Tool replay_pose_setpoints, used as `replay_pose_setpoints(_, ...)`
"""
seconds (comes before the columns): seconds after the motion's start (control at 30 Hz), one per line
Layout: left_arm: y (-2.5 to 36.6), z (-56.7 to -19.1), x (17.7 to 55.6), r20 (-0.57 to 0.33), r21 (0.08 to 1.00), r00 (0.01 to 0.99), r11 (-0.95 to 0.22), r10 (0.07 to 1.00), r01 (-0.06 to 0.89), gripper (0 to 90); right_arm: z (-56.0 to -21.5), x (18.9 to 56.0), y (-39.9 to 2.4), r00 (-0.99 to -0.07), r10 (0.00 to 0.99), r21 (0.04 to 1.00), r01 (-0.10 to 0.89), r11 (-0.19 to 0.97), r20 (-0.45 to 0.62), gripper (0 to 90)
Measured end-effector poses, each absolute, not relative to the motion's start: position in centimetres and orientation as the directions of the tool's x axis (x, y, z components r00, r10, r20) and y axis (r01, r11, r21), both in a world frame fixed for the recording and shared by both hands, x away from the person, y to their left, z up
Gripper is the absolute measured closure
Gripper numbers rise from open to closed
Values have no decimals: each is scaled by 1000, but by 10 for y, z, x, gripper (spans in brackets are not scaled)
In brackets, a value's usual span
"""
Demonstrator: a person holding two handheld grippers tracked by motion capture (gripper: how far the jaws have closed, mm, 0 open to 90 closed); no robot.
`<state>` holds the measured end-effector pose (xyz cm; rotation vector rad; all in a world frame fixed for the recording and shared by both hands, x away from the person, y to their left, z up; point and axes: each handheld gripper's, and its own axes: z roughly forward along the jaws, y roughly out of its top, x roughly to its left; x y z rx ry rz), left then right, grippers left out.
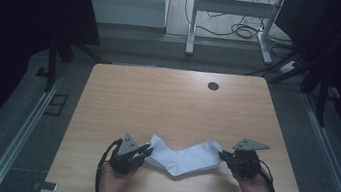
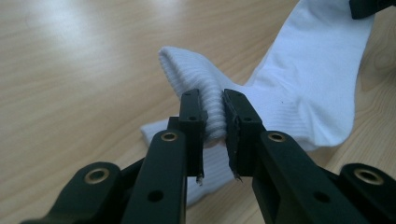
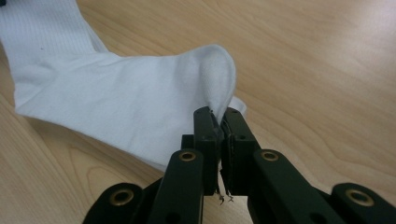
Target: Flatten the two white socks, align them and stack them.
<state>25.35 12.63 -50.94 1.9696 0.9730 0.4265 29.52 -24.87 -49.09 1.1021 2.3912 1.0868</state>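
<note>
- Pinching the ribbed cuff of the white cotton sock point(image 2: 299, 84), the left tool point(image 2: 215, 126) is clamped tight.
- Right tool point(image 3: 219, 122) grips its toe.
- Sock lies stretched across the wooden desk point(image 1: 168, 100).

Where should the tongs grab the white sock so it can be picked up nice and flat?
Probably at its two ends, as now. The left tongs pinch the ribbed cuff of the white sock from its left; the right tongs pinch the toe tip from its right. Both ends are thin folds that fit between the jaws.
</note>
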Motion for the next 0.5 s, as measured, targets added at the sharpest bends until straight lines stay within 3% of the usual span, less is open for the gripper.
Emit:
replay_pose_setpoints(0.2, 124, -526, 252, -52, 796, 604, -332, 795, 506, 746, -508, 298, -248, -661, 747, 714, 554, 428, 66, 851)
replay_pose_setpoints(0.4, 124, -536, 251, -12, 754, 560, -361, 828, 550, 569, -521, 302, -247, -658, 751, 684, 576, 447, 63, 824)
replay_pose_setpoints(0.5, 128, -534, 251, -16, 750, 558, -359, 830, 556, 475, -522, 300, -248, -654, 755, 671, 579, 462, 45, 732)
